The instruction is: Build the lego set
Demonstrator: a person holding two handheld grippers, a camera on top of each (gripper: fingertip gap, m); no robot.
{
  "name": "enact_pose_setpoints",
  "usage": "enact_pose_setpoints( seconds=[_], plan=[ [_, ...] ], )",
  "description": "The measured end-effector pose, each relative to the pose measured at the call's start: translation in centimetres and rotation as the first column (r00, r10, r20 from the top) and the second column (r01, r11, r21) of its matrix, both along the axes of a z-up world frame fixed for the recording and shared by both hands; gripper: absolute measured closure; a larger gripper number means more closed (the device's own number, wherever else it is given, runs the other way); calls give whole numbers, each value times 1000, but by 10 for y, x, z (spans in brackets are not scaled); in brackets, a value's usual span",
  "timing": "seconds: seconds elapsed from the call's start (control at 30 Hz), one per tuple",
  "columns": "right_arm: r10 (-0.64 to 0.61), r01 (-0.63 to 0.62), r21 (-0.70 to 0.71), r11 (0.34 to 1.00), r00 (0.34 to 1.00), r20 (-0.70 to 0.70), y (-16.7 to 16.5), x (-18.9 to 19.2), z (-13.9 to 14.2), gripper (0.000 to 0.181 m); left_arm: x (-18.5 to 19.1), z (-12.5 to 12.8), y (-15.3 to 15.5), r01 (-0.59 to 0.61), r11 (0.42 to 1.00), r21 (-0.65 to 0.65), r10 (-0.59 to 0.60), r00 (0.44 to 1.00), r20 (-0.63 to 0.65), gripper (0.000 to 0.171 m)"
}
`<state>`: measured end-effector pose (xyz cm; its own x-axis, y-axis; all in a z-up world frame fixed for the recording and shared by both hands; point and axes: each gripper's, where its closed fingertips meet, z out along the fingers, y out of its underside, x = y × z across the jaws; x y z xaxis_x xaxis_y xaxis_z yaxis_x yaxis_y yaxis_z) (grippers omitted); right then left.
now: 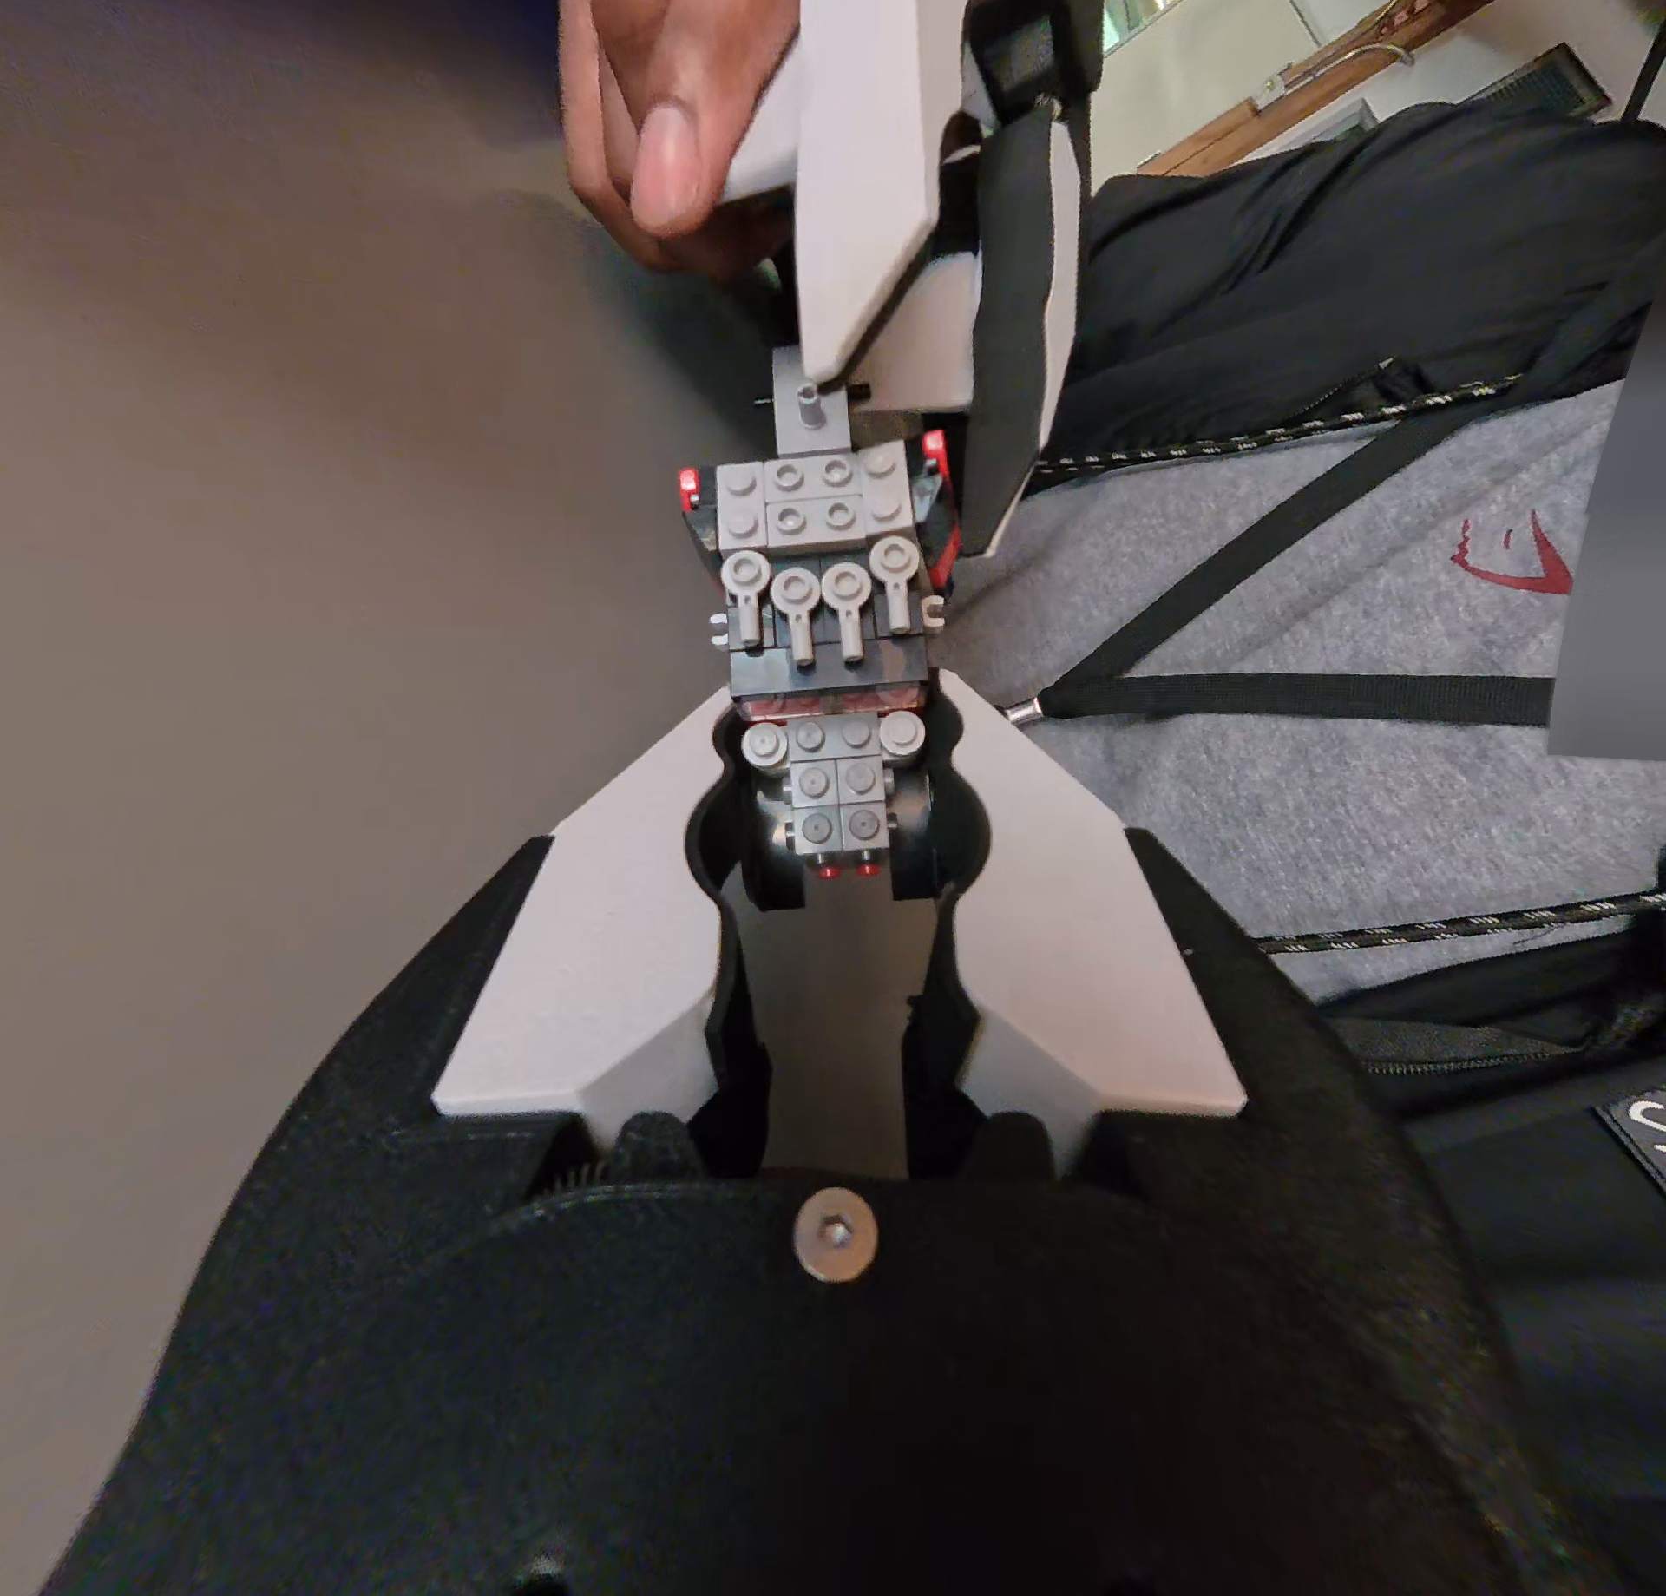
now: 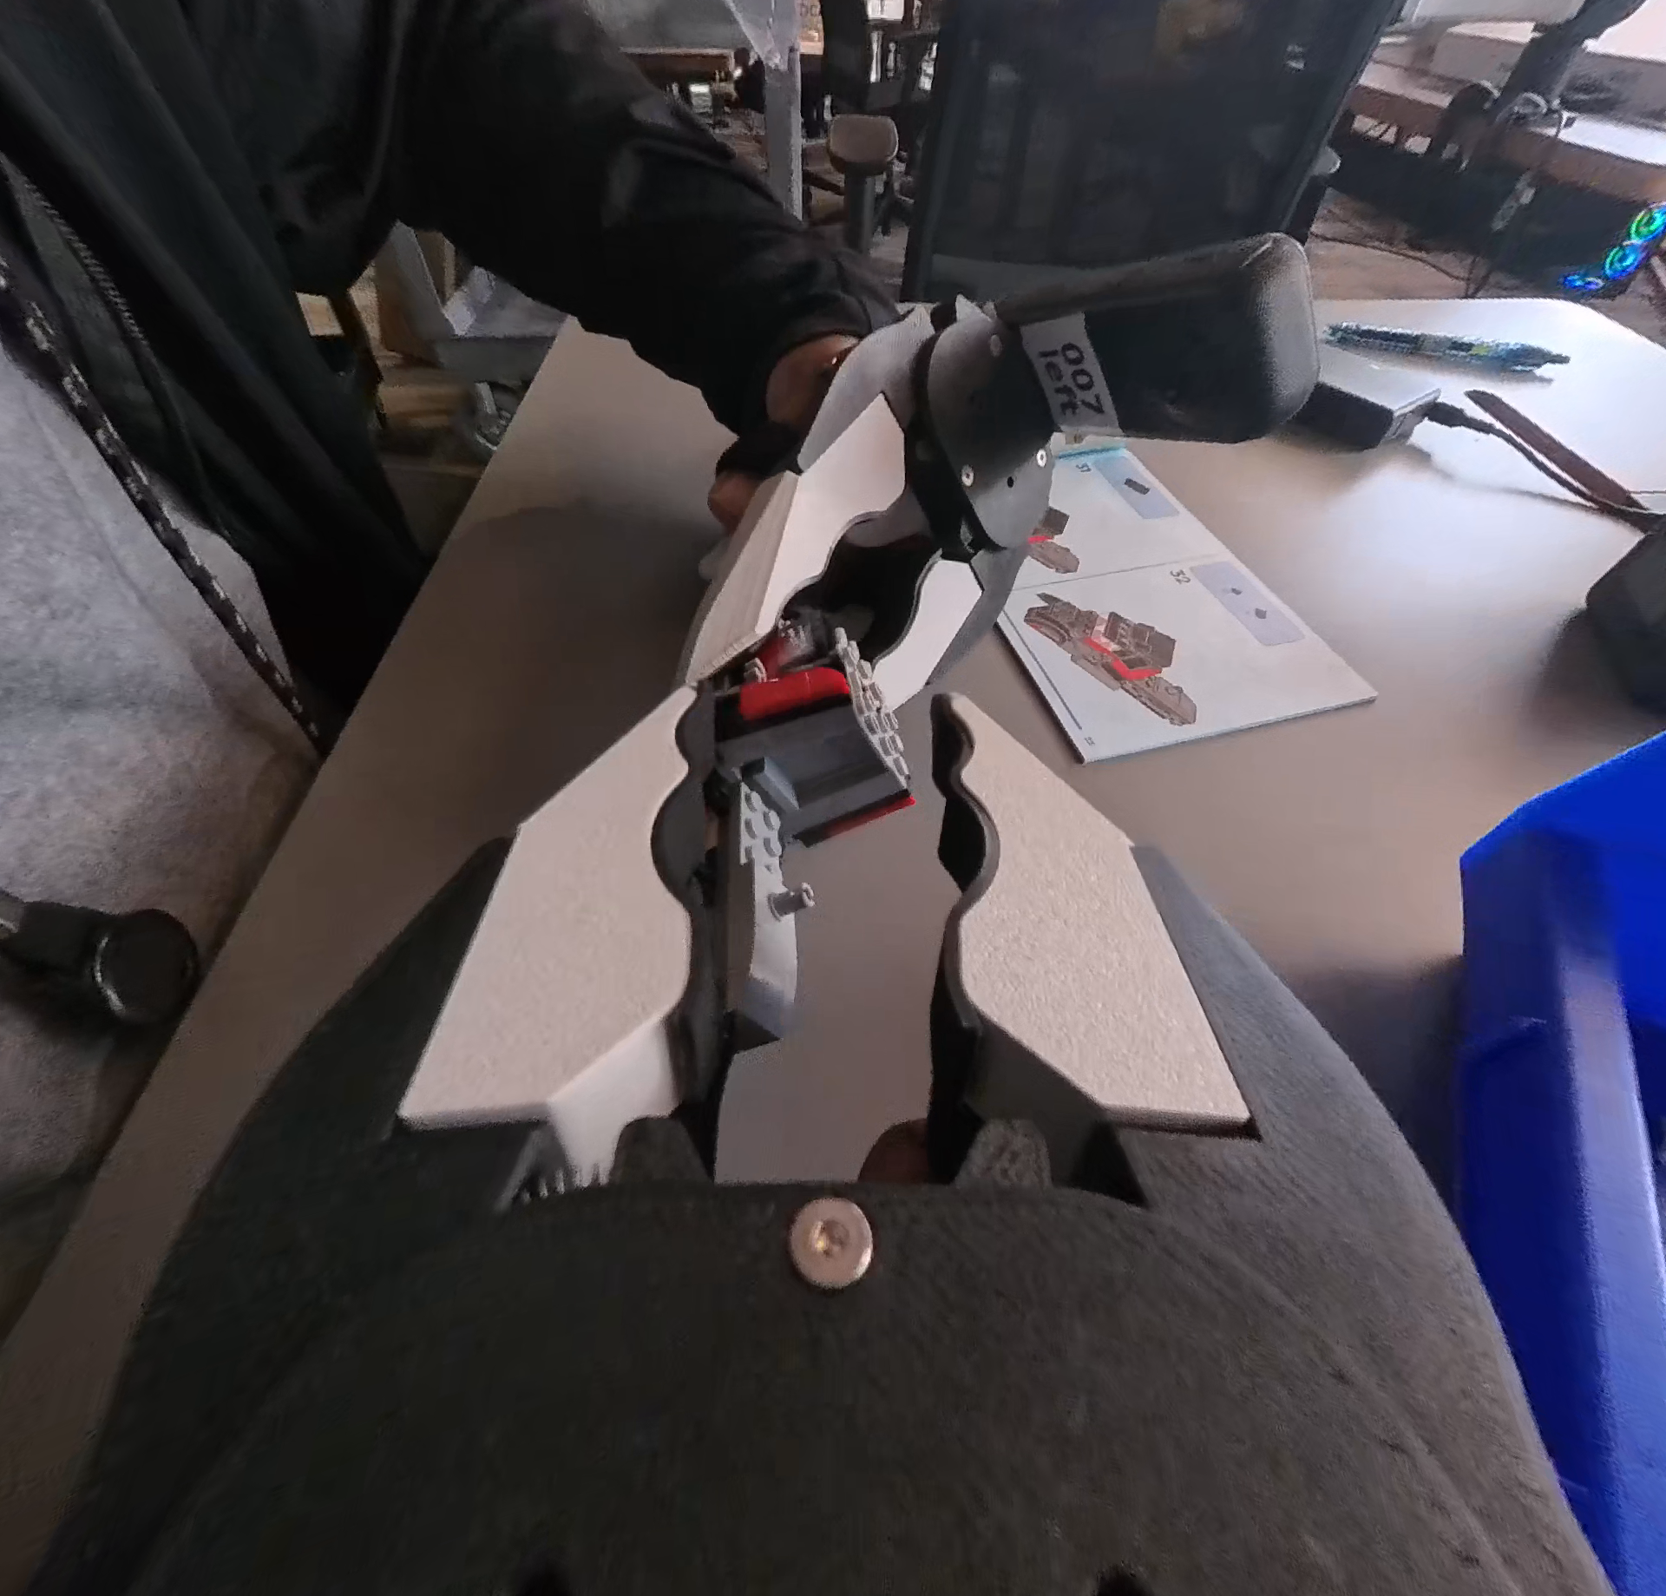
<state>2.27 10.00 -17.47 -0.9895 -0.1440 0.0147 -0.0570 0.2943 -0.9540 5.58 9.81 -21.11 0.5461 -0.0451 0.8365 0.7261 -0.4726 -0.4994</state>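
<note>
Partly built model (image 1: 816, 615) clamped in left claw (image 1: 825, 741), above counter (image 2: 559, 579). Right claw (image 2: 816, 795) narrow, gap showing, pressing grey plate (image 2: 766, 912) onto its end. Booklet (image 2: 1190, 624) open; more prob. left.

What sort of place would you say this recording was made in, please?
Probably an office or lab workspace. A grey table holds an open instruction booklet, mesh-backed office chairs stand behind it among cluttered desks, and a computer with glowing fans sits at the far right.

Grey table (image 2: 559, 615) — booklet (image 2: 1199, 642), perhaps cables (image 2: 1460, 421)
</note>
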Motion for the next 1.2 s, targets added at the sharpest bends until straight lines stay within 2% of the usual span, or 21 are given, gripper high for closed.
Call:
enact_pose_setpoints(
  seconds=[0.4,0.7,0.93,1.2],
  plan=[
    [36,-36,-35,999,999,-6,-3,5,3,140,0,-1,0,-5,1000,-7,5,1000,-3,134],
    [84,-84,-43,996,996,12,-1,9,2,139,1,-1,0,-1,1000,-2,1,1000,0,134],
    [84,-83,-74,994,996,17,-1,7,8,151,-1,0,-1,-11,1000,-1,11,1000,6,134],
    [91,-88,-87,992,995,32,-1,9,9,142,0,-1,0,-2,1000,-8,2,1000,2,134]
  ],
)
